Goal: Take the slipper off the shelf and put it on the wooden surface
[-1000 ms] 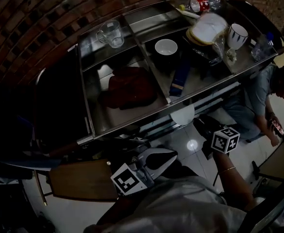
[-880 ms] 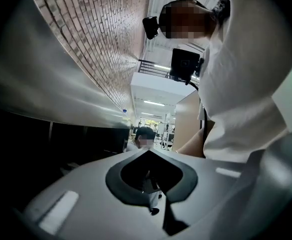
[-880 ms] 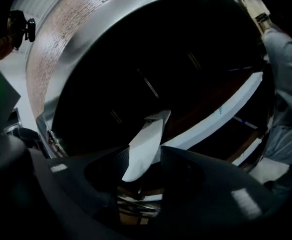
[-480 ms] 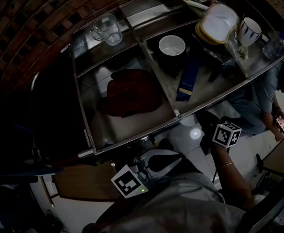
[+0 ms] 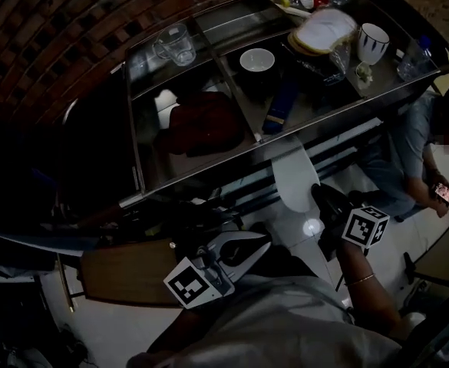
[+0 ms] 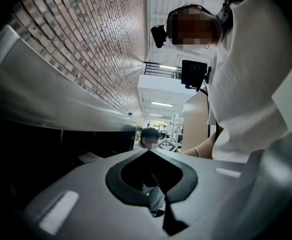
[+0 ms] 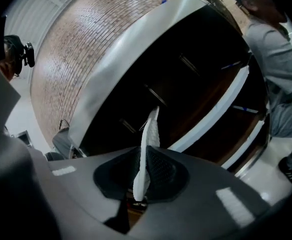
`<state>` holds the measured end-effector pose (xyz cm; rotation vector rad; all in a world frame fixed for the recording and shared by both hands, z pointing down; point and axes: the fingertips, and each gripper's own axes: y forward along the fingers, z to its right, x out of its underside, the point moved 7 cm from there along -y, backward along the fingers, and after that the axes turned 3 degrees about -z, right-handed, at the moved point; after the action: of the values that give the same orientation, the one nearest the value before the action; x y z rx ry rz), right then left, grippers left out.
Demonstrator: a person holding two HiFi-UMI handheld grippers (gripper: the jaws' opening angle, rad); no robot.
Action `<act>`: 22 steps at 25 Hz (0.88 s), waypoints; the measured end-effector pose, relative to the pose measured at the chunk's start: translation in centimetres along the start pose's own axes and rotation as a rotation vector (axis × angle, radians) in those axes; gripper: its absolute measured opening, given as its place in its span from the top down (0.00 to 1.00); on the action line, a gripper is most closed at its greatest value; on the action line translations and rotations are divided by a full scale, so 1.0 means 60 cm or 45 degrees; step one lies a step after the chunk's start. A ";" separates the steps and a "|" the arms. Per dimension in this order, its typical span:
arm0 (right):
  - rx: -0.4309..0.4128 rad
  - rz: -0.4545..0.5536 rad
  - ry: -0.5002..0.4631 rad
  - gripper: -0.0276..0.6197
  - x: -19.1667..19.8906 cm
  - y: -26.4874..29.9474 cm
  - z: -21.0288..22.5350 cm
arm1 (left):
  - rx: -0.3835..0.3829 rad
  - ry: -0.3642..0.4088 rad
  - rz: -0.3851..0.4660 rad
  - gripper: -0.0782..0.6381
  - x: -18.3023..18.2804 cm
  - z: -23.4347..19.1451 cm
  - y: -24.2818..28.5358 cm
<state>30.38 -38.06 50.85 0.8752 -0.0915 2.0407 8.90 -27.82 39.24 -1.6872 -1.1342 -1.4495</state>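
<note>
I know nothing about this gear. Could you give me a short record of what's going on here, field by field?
slipper: white slipper, reaching out past the front edge of the shelf
right gripper: jaws closing on the white slipper, pads pressing its thin edge
left gripper: jaws together, nothing between them
wooden surface: below the shelf front; slipper not on it yet
also on shelf: glass mug, white bowl

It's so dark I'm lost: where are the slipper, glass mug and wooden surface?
slipper [image 5: 295, 176]: head view, middle of its sole.
glass mug [image 5: 174, 46]: head view, its clear wall.
wooden surface [image 5: 124, 273]: head view, bare top.
</note>
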 end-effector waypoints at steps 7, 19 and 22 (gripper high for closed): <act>0.016 0.002 -0.054 0.91 0.062 -0.120 -0.033 | -0.081 0.069 0.101 0.90 -0.031 0.074 -0.026; 0.135 0.106 -0.168 0.91 0.197 -0.219 -0.172 | 0.063 0.113 0.090 0.90 -0.016 0.183 -0.154; 0.176 0.117 -0.185 0.91 0.258 -0.239 -0.220 | 0.068 0.076 0.097 0.90 0.003 0.207 -0.222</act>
<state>28.43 -13.57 46.88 1.1243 -0.0722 2.0859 2.31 -11.13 36.14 -1.6227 -1.0557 -1.4009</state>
